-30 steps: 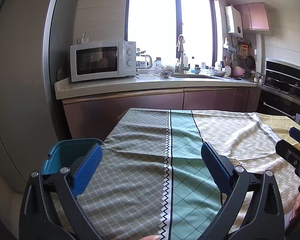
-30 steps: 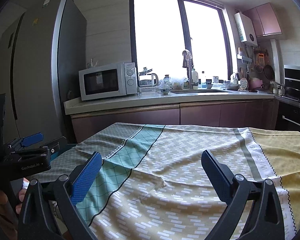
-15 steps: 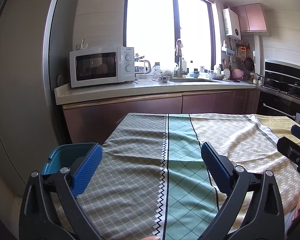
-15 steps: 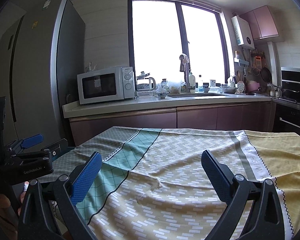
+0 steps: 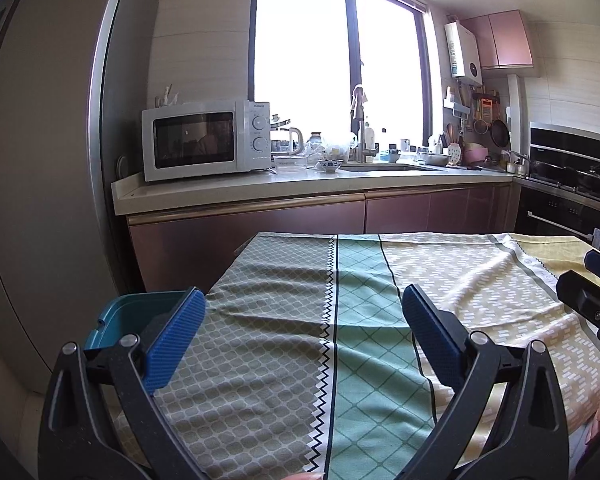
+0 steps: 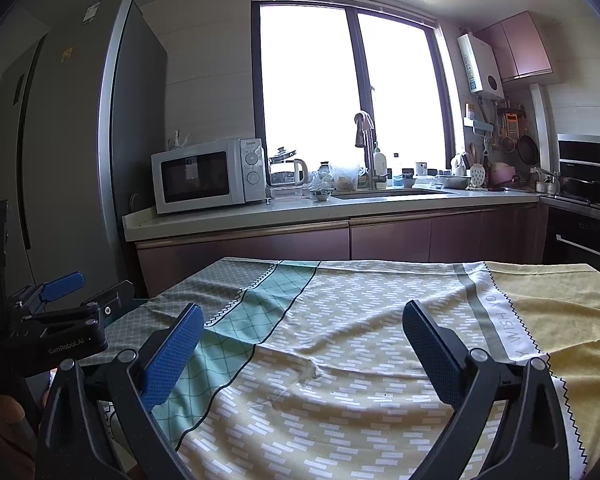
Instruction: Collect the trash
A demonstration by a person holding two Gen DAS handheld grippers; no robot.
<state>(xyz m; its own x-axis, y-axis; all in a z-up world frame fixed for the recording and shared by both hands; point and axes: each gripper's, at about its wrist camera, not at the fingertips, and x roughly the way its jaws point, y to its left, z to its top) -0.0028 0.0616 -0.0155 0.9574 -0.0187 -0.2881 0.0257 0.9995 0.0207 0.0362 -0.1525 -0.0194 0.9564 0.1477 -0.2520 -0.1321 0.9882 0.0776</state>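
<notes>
- Left wrist view: my left tool (image 5: 300, 320) hangs over the near edge of the table (image 5: 480, 276), its blue pads spread wide apart with nothing between them.
- A patterned tablecloth (image 5: 284, 312) covers the table; I see no loose trash on it here.
- A teal bin (image 5: 136, 312) sits just off the table's left edge, partly hidden behind my left pad.
- My right tool's body (image 5: 592, 296) shows at the right edge.
- Right wrist view: my right tool (image 6: 302, 336) is likewise gaping and empty above the cloth near the table's near edge.
- The left tool sits at the table's left edge; a microwave (image 6: 208, 176) stands on the far counter (image 6: 300, 212).
</notes>
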